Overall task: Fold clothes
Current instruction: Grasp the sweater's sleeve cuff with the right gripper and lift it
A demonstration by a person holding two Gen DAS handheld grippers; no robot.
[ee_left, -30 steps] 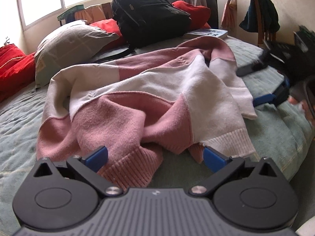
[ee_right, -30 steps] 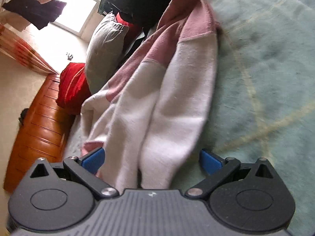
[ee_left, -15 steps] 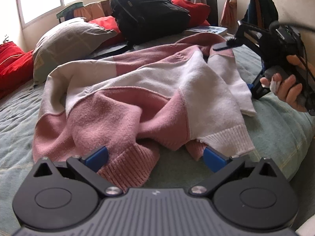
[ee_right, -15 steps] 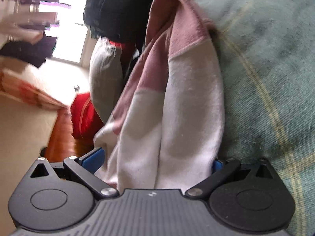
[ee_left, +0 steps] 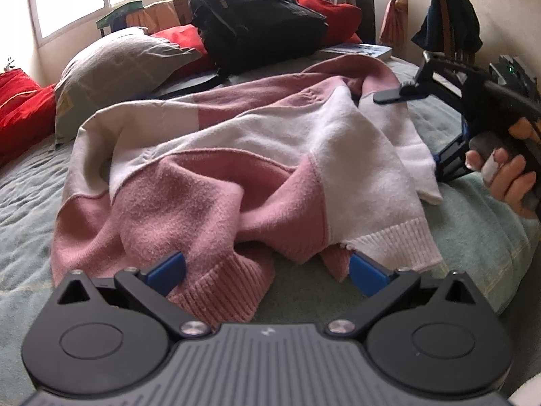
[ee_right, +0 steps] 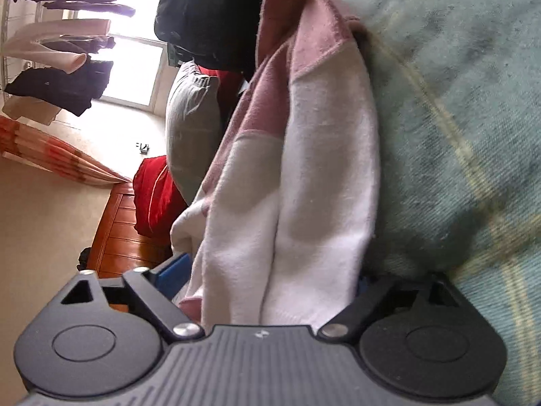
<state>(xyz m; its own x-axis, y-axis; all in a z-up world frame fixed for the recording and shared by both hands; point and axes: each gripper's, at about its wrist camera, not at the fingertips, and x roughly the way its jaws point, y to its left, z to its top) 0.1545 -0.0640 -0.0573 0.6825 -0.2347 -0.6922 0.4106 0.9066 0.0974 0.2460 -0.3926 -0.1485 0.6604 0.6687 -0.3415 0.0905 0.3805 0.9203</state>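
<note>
A: Two grippers were at one garment. The pink and white sweater lay crumpled across the green bedspread, its ribbed hem at the near edge and its far end up by the black backpack.

B: And the left gripper?

A: Its jaws stood wide apart, low over the near hem. A ribbed pink fold lay between them, but the blue pads were not pressing on it.

B: The right one?

A: The right gripper was at the right side of the sweater, rolled onto its side, with a person's hand around its grip. Its jaws were closing, and a thick white fold of the sweater filled the gap between them. The pad on the bedspread side was mostly hidden by cloth, so I could not tell whether it was pinching yet.

B: Anything else nearby?

A: A grey pillow and red cushions at the far left of the bed.
</note>
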